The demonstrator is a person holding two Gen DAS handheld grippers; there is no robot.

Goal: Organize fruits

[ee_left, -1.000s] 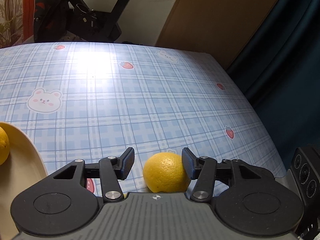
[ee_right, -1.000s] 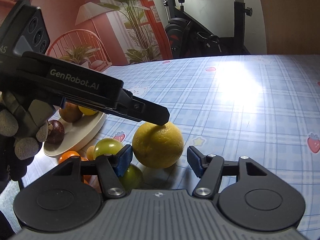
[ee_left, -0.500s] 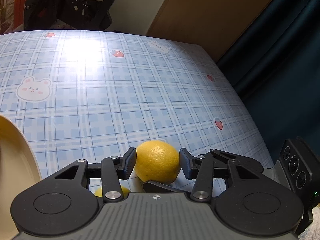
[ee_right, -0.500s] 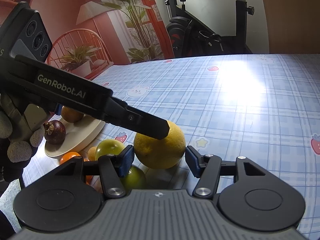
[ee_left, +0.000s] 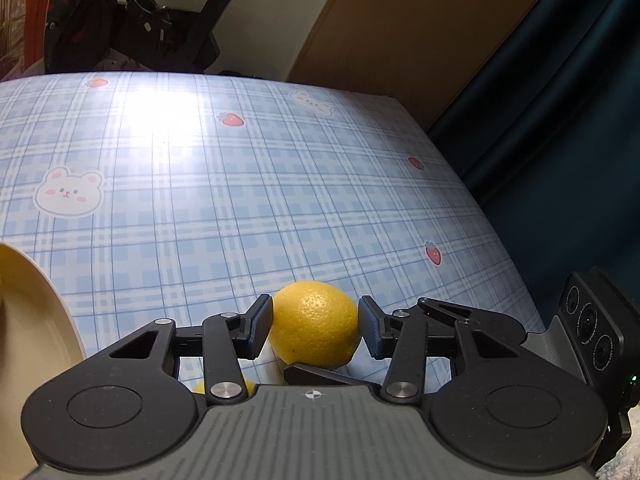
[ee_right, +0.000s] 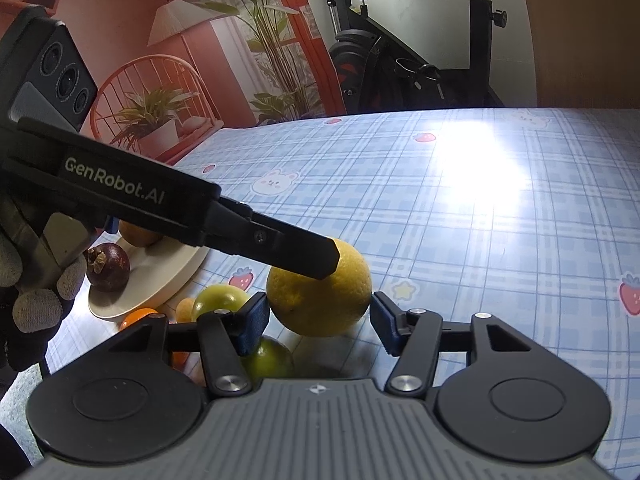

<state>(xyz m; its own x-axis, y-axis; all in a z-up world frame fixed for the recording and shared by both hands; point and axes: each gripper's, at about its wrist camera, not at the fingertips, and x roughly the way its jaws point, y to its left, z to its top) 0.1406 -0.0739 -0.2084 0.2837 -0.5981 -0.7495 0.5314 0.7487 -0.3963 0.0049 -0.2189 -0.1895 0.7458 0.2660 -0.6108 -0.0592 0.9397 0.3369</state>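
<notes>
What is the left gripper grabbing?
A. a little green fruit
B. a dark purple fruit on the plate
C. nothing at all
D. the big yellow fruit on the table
D: in the left wrist view the left gripper has a pad pressed on each side of the big yellow fruit, which sits on the checked tablecloth.

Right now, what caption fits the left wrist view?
Left gripper clamps a yellow citrus fruit on the plaid tablecloth.

Beyond the yellow citrus (ee_right: pixel 318 292) the counter (ee_right: pixel 460 216) is left open; its left is blocked by green fruits (ee_right: pixel 218 300) and a plate (ee_right: pixel 160 276).
</notes>
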